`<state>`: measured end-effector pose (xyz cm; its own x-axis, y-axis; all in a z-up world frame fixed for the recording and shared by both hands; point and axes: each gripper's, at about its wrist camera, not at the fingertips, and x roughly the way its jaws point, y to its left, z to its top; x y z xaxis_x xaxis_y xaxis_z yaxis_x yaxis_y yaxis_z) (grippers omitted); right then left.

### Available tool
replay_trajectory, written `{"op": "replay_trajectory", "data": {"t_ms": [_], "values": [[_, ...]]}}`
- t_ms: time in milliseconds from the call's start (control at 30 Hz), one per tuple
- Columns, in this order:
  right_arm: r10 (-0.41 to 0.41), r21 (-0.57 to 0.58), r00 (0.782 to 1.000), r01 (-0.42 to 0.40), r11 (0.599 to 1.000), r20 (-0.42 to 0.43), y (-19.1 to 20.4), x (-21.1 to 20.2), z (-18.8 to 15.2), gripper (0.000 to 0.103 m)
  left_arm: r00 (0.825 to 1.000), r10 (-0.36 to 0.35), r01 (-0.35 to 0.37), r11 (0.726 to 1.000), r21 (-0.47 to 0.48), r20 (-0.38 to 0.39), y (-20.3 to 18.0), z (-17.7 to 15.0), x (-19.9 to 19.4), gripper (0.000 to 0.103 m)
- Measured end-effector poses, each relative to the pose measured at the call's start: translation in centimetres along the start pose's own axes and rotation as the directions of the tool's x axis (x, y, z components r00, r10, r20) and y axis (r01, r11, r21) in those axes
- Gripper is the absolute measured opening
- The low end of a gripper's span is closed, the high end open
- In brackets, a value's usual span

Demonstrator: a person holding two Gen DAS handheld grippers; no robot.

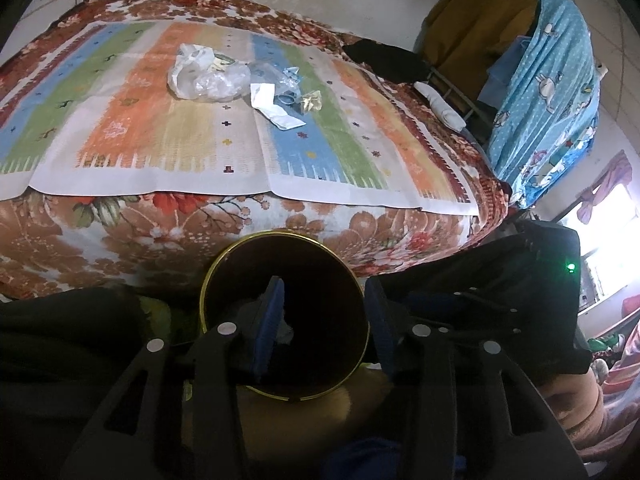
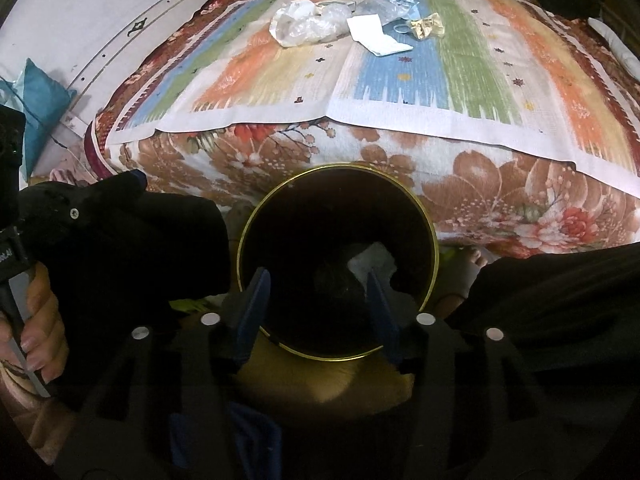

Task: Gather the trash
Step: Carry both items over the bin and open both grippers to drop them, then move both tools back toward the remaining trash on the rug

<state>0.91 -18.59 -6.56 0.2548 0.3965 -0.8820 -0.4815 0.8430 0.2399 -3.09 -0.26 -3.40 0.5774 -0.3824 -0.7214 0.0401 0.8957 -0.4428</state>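
Note:
A dark round bin with a gold rim (image 1: 280,234) (image 2: 340,166) stands on the floor against the bed's near side. My left gripper (image 1: 325,292) hangs open over its mouth with nothing between the blue pads. My right gripper (image 2: 318,280) is also open over the bin, and a crumpled white scrap (image 2: 374,258) lies inside below it. On the bed's striped mat lie a crumpled plastic bag (image 1: 204,74) (image 2: 308,24), a white paper (image 1: 272,106) (image 2: 376,36), clear plastic (image 1: 280,76) (image 2: 386,6) and a gold wrapper (image 1: 310,101) (image 2: 426,26).
A floral blanket (image 1: 120,232) covers the bed. A black cloth (image 1: 384,60) lies at the bed's far right, beside a blue patterned cloth (image 1: 548,92) hanging over a frame. A teal cushion (image 2: 40,108) sits on the left. A bare foot (image 2: 468,268) rests right of the bin.

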Motion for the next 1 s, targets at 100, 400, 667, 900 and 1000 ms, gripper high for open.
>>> {"op": "replay_trajectory", "data": {"t_ms": [100,400,667,900,1000], "values": [[0.001,-0.003,1.000,-0.001,1.000,0.000,0.0,0.0,0.1,0.051,1.000,0.018,-0.018,1.000,0.005,-0.003,-0.1,0.1,0.1,0.043],[0.031,0.002,0.999,-0.031,1.000,0.012,-0.1,-0.1,1.0,0.057,0.997,0.083,-0.083,0.997,0.002,0.008,0.5,1.3,0.0,0.050],[0.039,-0.026,0.998,-0.038,0.999,0.052,-0.4,-0.7,3.8,0.063,0.981,0.191,-0.192,0.980,0.054,0.035,0.2,3.7,0.1,0.055],[0.014,-0.034,0.998,-0.012,0.999,0.063,-1.2,-0.1,7.2,0.065,0.968,0.247,-0.249,0.967,0.049,0.037,1.1,6.5,0.4,0.058],[0.005,-0.048,0.998,-0.002,0.999,0.063,-1.1,0.1,8.3,0.070,0.964,0.264,-0.266,0.962,0.057,0.038,1.2,7.8,0.7,0.059]]}}
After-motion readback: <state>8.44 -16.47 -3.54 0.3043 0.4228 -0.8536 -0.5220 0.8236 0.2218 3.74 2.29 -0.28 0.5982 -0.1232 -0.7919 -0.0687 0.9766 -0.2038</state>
